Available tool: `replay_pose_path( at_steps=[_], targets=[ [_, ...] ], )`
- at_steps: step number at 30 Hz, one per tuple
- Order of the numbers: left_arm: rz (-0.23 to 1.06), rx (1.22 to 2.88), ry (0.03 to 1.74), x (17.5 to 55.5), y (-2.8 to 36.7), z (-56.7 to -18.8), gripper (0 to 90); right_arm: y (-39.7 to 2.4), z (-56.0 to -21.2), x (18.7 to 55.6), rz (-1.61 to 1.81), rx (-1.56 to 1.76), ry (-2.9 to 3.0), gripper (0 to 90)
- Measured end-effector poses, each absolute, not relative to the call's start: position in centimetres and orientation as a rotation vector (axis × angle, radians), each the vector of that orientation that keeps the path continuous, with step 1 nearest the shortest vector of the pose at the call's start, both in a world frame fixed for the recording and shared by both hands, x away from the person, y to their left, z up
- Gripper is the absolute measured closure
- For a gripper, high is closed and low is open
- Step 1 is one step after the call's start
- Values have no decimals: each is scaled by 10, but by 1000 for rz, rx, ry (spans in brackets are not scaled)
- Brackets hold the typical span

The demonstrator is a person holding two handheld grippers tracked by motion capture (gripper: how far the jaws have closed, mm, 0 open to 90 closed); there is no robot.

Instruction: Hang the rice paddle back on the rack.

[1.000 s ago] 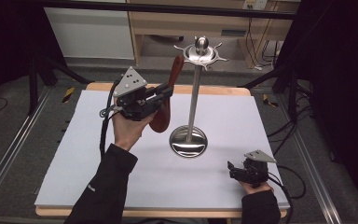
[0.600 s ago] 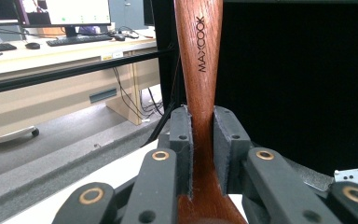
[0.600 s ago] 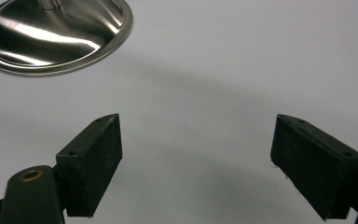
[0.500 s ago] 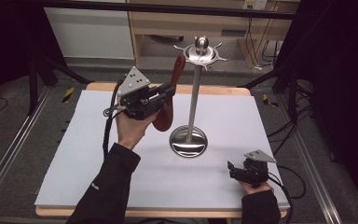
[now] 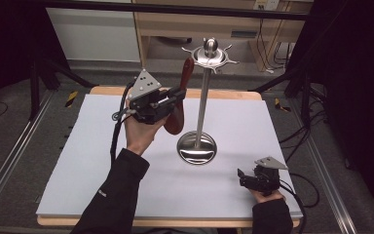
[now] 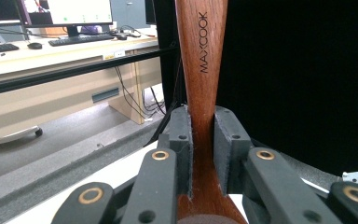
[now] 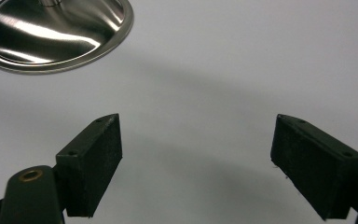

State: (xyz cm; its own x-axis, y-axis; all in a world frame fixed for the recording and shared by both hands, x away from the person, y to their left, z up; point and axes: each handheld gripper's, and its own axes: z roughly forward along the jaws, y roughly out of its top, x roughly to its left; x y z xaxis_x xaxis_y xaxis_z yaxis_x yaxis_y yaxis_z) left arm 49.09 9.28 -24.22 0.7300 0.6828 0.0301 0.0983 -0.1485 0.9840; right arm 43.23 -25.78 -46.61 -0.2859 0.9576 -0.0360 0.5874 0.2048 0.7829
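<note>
My right gripper [image 5: 242, 176] rests near the tabletop's [image 5: 78, 161] front right corner, jaws wide apart. Farther back, my left gripper [image 5: 179, 93] squeezes the wooden spoon [image 5: 181, 100], held up beside the metal stand [image 5: 202, 97].

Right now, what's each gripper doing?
Left gripper: shut on the wooden spoon handle.
Right gripper: open, holding nothing, low over the white tabletop.

surface: table [image 5: 253, 95], wooden edge, white sheet [image 5: 87, 161] covering nearly the whole top | on sheet: steel stand [image 5: 196, 146], round base just past centre toward 1 o'clock, upright pole | 5 o'clock corner: right gripper [image 5: 239, 176] resting on the sheet, hand behind it
</note>
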Motion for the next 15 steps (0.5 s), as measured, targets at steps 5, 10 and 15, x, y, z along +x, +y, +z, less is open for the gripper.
replay_pose_path(
  at_steps=[5, 10, 15],
  targets=[
    [591, 1679, 635, 494, 89, -242, 778, -258, -466, 433, 907, 1427, 1959, 166],
    [589, 1677, 639, 496, 85, -243, 777, -258, -466, 432, 913, 1431, 1954, 165],
    [588, 1672, 642, 498, 83, -244, 777, -258, -466, 432, 914, 1435, 1957, 165]
  ],
)
